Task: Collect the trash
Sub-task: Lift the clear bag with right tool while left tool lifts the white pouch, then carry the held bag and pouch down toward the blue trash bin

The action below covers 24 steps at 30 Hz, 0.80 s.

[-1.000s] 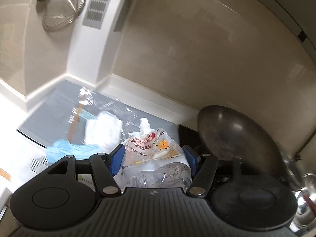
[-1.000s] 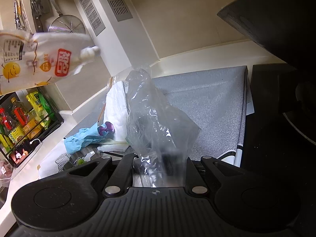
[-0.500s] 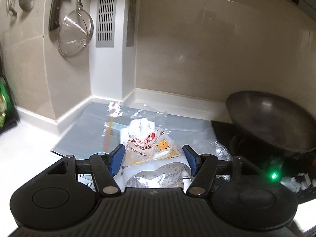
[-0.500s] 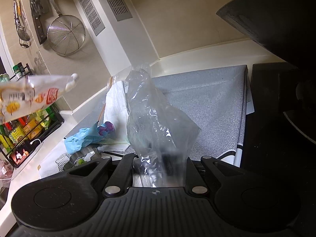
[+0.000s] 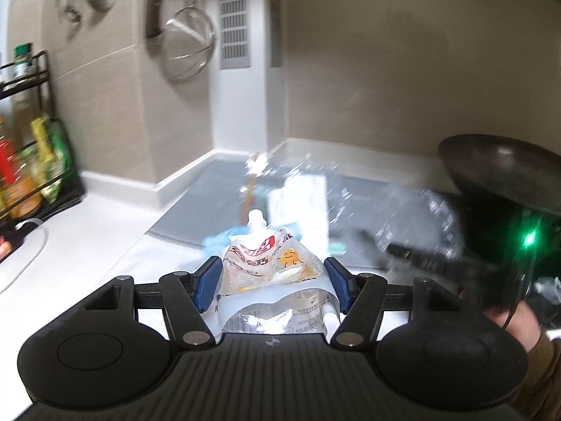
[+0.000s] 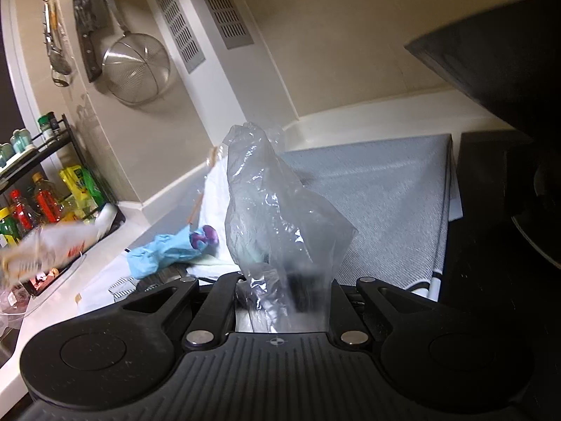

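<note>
My left gripper (image 5: 275,277) is shut on a spout pouch (image 5: 266,263) with a white cap, red lettering and a small smiling face; its blue pads press on both sides. The same pouch shows as a blur at the left edge of the right wrist view (image 6: 52,249), low over the white counter. My right gripper (image 6: 284,291) is shut on a clear plastic bag (image 6: 277,210) that stands up in front of it and hides the fingertips. Beyond the pouch the bag (image 5: 368,189) is a blurred glint. A crumpled blue glove (image 6: 164,252) and white paper (image 6: 217,207) lie beside the bag.
A grey mat (image 6: 368,189) covers the counter's back corner. A dark wok (image 5: 501,172) sits on the black hob at the right. A spice rack (image 6: 42,193) stands at the left, and a strainer (image 6: 136,70) hangs on the wall. A person's hand (image 5: 519,322) shows at the right edge.
The left gripper has carried the pouch down and to the left edge of the right wrist view, tilting up so the wall and rack appear. The right gripper and bag have stayed still.
</note>
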{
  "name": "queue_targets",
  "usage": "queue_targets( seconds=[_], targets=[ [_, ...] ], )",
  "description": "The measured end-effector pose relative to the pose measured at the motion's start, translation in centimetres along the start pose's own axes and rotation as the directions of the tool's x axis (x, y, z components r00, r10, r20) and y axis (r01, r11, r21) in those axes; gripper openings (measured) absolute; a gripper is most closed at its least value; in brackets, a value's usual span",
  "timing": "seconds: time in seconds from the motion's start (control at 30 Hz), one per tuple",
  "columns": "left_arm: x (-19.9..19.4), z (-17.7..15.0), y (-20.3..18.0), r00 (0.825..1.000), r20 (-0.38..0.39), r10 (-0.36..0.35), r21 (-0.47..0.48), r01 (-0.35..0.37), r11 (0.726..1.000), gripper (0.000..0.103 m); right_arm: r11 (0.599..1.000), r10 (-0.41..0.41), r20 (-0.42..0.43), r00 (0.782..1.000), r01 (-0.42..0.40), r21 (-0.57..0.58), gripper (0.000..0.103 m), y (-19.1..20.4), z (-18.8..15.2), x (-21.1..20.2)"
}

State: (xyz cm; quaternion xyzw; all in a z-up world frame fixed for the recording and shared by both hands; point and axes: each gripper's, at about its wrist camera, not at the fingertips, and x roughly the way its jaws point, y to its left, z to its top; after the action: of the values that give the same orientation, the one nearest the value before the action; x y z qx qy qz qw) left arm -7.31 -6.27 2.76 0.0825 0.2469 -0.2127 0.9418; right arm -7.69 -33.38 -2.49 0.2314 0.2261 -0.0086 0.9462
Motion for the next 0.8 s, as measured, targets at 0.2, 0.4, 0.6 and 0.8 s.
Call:
queue_targets(
  seconds=[0.2, 0.4, 0.6, 0.8],
  targets=[
    [-2.8, -3.0, 2.2, 0.998, -0.016, 0.054, -0.029, -0.055, 0.998, 0.068, 0.997, -0.025, 0.108, 0.994, 0.033, -0.072, 0.006, 0.9, 0.0, -1.2],
    [-5.9, -5.3, 4.4, 0.995, -0.002, 0.100, -0.052, -0.100, 0.994, 0.068, 0.975, -0.054, 0.137, 0.989, 0.081, -0.205, 0.006, 4.6, -1.2, -2.6],
    [-8.2, -7.3, 5.8, 0.991, 0.008, 0.130, -0.068, -0.129, 0.989, 0.069, 0.966, 0.010, 0.180, 0.984, 0.037, -0.255, 0.006, 8.1, -1.9, -6.3],
    [-10.4, -9.0, 7.1, 0.989, 0.015, 0.148, -0.092, -0.146, 0.985, 0.068, 0.961, 0.112, 0.189, 0.976, -0.058, -0.271, 0.006, 11.4, -2.7, -10.1]
  ],
)
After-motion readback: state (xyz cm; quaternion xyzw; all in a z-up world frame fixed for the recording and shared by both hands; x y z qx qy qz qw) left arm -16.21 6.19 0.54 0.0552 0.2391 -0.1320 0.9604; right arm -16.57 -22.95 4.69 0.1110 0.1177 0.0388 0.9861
